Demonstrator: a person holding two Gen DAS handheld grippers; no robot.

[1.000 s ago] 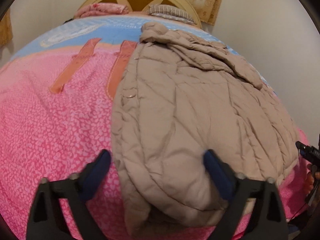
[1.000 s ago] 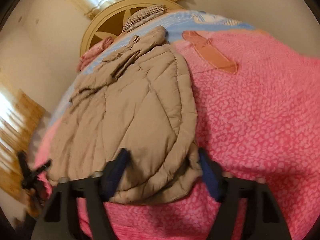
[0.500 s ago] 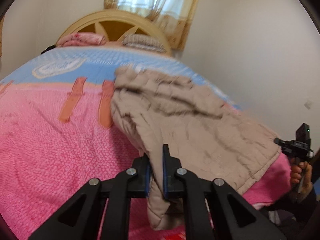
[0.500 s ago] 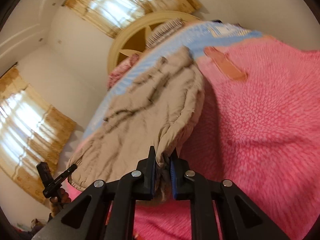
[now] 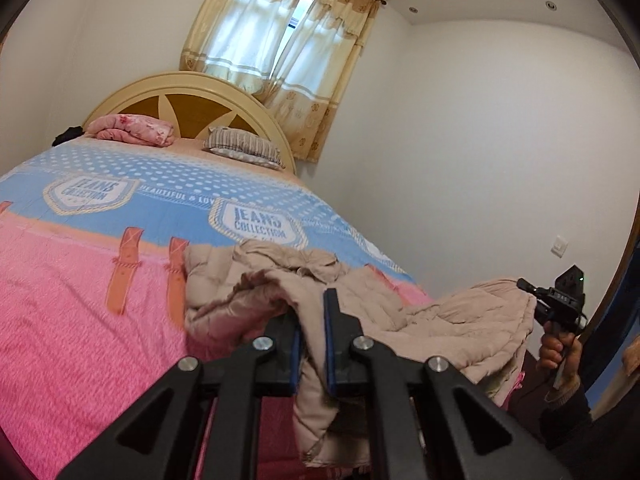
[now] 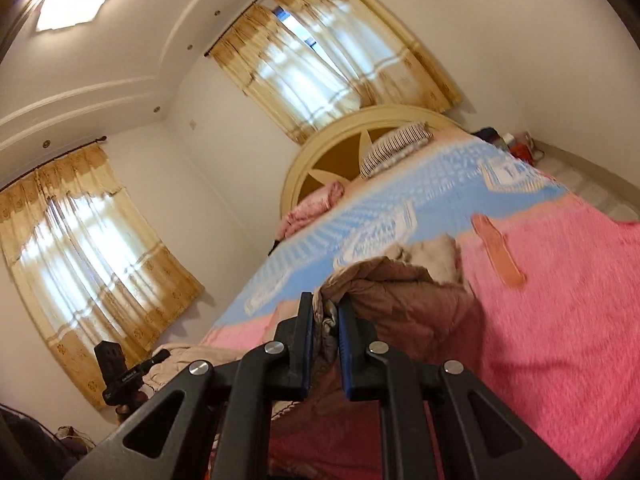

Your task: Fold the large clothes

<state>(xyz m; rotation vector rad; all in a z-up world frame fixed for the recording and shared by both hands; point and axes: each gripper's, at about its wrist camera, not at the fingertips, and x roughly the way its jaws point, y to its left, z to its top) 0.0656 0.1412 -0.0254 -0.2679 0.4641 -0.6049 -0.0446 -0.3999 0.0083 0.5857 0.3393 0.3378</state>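
On the left of the left wrist view the pink bedspread covers the near half of the bed, giving way farther back to a blue dotted band printed with "JEANS COLLECTION" badges. Two orange strap prints run across the seam between the two colours. At the head of the bed a folded pink blanket and a striped pillow lie against the rounded cream headboard, with a curtained window above.

In the middle, the left gripper has its jaws drawn narrow on a fold of the beige quilted jacket; the hem hangs down between and below the blue pads. The jacket is lifted at its near edge, and its far part lies bunched on the bed around the pink-blue seam.

At the right edge a hand holds the other gripper by its handle, just beside the jacket's right corner.

In the right wrist view, the right gripper is likewise pinched narrow on a bunched edge of the jacket, whose darker lining faces the camera.
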